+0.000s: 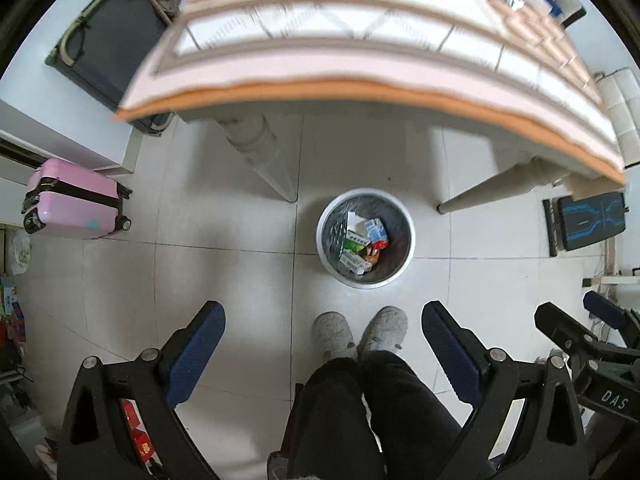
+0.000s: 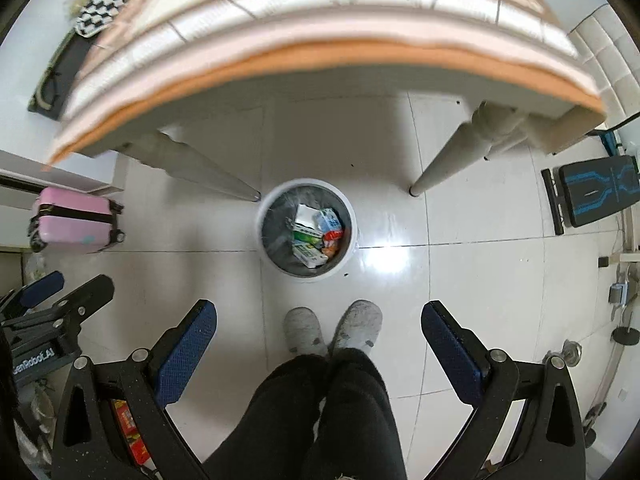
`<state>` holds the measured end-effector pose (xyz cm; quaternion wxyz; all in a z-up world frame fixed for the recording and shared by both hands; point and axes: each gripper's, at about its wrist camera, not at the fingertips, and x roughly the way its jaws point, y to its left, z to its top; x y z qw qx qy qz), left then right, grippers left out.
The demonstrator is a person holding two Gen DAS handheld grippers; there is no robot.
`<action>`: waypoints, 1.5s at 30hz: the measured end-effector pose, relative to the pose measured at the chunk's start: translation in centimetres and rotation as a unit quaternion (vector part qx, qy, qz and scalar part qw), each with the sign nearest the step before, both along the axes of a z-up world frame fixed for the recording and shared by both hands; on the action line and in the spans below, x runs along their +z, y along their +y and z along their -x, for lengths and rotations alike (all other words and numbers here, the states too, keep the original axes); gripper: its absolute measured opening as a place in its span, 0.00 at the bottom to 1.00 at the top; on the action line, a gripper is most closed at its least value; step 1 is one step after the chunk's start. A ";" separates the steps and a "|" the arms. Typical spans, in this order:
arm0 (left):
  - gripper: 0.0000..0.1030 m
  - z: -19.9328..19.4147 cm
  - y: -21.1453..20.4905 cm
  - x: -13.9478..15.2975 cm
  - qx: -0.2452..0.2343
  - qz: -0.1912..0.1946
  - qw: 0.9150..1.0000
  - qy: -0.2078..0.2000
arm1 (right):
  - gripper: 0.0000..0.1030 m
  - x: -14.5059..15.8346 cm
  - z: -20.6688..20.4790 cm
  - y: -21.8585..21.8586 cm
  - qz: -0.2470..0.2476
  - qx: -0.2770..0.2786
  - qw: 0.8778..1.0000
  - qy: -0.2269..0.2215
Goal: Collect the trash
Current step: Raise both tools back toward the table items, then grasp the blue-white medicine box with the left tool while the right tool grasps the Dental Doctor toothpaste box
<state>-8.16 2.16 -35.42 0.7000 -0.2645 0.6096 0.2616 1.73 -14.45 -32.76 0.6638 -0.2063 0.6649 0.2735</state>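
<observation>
A round white trash bin point(image 1: 404, 264) with a grey liner stands on the tiled floor under the table's front edge; it also shows in the right wrist view point(image 2: 267, 258). Several small cartons point(image 1: 362, 242) lie inside it, seen too in the right wrist view point(image 2: 316, 236). My left gripper point(image 1: 323, 316) is open and empty, held high above the floor and nearer than the bin. My right gripper point(image 2: 319, 314) is open and empty at about the same height; it also shows at the right edge of the left wrist view point(image 1: 582, 320). The left gripper shows at the left edge of the right wrist view point(image 2: 66, 286).
A table with a pink and orange cloth point(image 1: 360, 92) overhangs the far side, its legs point(image 1: 264, 160) flanking the bin. The person's grey slippers point(image 1: 360, 332) stand just before the bin. A pink suitcase point(image 1: 76, 204) stands left, a black and blue board point(image 1: 592, 220) right.
</observation>
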 end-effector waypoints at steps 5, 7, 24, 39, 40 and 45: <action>0.97 0.0 0.3 4.5 0.014 -0.018 1.000 -0.022 | 1.00 6.1 -0.2 0.7 -0.034 -0.003 0.999 -0.001; 0.97 -0.7 0.7 5.4 0.018 -0.023 0.999 -0.025 | 1.00 8.2 -1.1 1.2 -0.049 -0.004 0.999 -0.005; 0.97 -25.4 9.0 6.9 0.071 -0.027 0.997 -0.006 | 1.00 7.3 -29.4 7.0 -0.020 -0.041 0.999 -0.014; 0.97 -41.1 18.0 3.1 0.068 -0.062 0.994 0.058 | 1.00 -0.3 -47.0 30.2 0.160 0.425 0.886 -0.093; 0.97 -41.7 18.2 3.0 0.038 -0.079 0.994 0.064 | 1.00 -1.1 -47.0 30.8 0.164 0.447 0.875 -0.091; 0.97 -45.5 18.4 2.0 -0.201 -0.186 0.956 0.102 | 0.72 -3.7 -47.4 32.2 0.165 0.499 0.849 -0.052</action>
